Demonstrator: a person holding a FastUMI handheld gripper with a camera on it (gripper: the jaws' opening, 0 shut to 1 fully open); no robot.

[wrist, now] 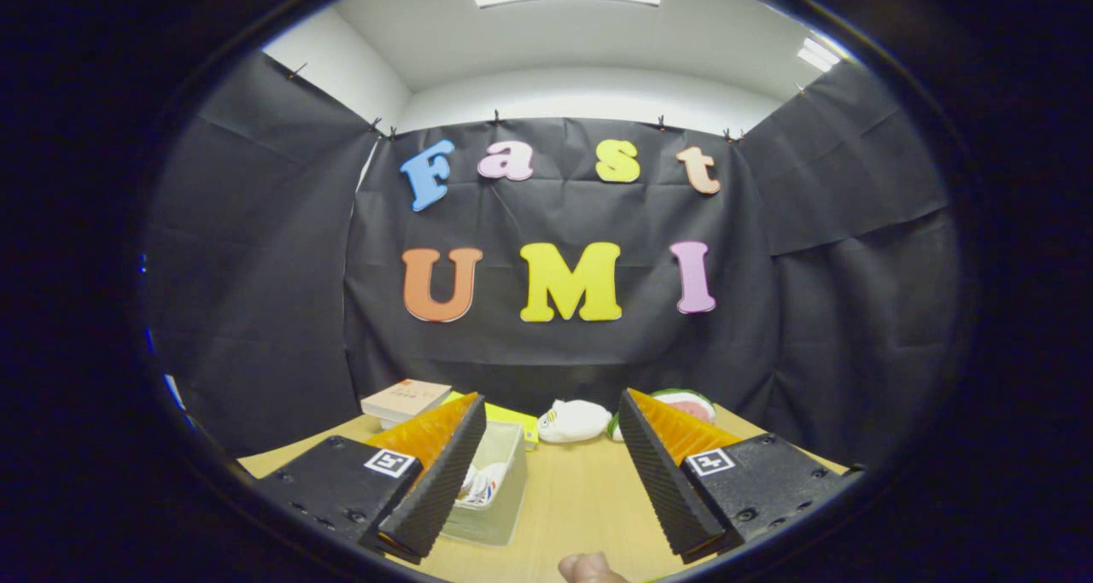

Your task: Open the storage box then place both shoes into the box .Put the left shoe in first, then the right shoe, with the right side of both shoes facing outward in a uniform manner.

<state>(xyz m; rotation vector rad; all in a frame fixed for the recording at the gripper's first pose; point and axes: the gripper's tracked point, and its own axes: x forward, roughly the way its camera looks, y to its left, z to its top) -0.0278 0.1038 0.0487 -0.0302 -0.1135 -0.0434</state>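
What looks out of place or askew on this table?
Nothing looks spilled or damaged. The gripper is open over bare table. The clear storage box, by one finger, already holds something white. Beyond lie a plush toy and books.

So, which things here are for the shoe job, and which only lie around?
For the job:
- clear storage box, by the left finger, a shoe inside
- white shoe, beyond the fingers
- gripper, open, holding nothing

Lying about:
- book
- yellow flat item
- watermelon-slice toy
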